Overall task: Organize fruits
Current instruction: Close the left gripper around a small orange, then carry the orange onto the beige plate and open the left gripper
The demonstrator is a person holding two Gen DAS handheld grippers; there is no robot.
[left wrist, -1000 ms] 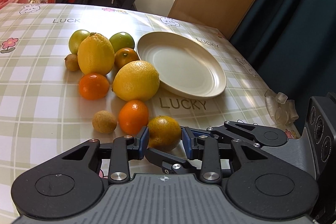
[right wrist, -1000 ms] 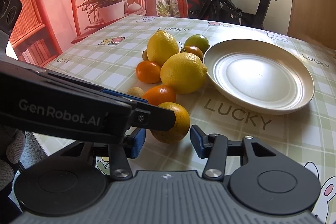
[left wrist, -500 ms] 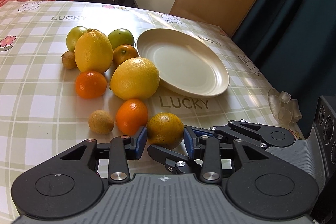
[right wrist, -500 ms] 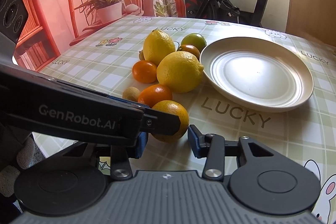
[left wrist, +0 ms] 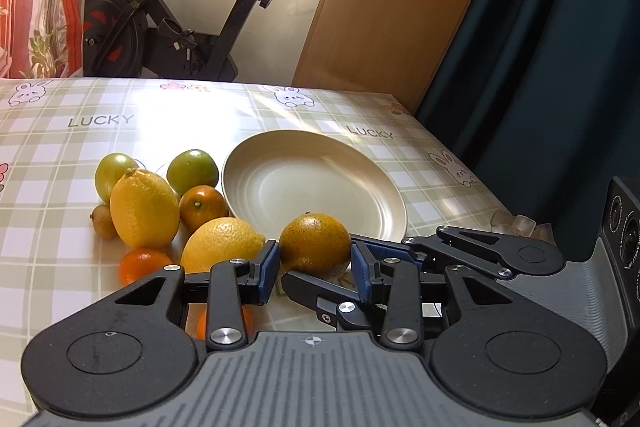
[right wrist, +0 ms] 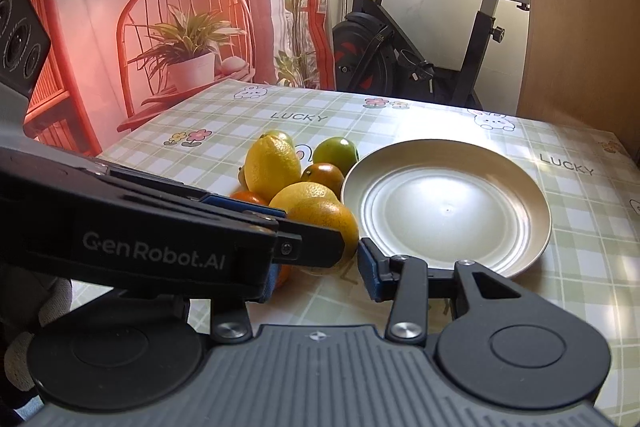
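My left gripper [left wrist: 314, 265] is shut on a speckled yellow-orange fruit [left wrist: 316, 245] and holds it lifted above the table, near the front rim of the empty cream plate [left wrist: 316, 187]. The held fruit also shows in the right wrist view [right wrist: 328, 223], with the left gripper's body across it. My right gripper [right wrist: 320, 269] is open and empty just behind that fruit. Two lemons [left wrist: 144, 209], green fruits [left wrist: 192, 167], oranges [left wrist: 200, 207] and a small brown fruit [left wrist: 102, 221] lie left of the plate [right wrist: 448, 207].
The table has a green checked cloth [left wrist: 60, 155] and its right edge runs past the plate. Clear plastic pieces [left wrist: 516, 225] lie near that edge. An exercise bike [left wrist: 180, 39] and a wooden panel [left wrist: 392, 7] stand beyond the table.
My left gripper has lifted the speckled fruit off the table and carried it forward toward the plate. The right gripper has followed behind, still open.
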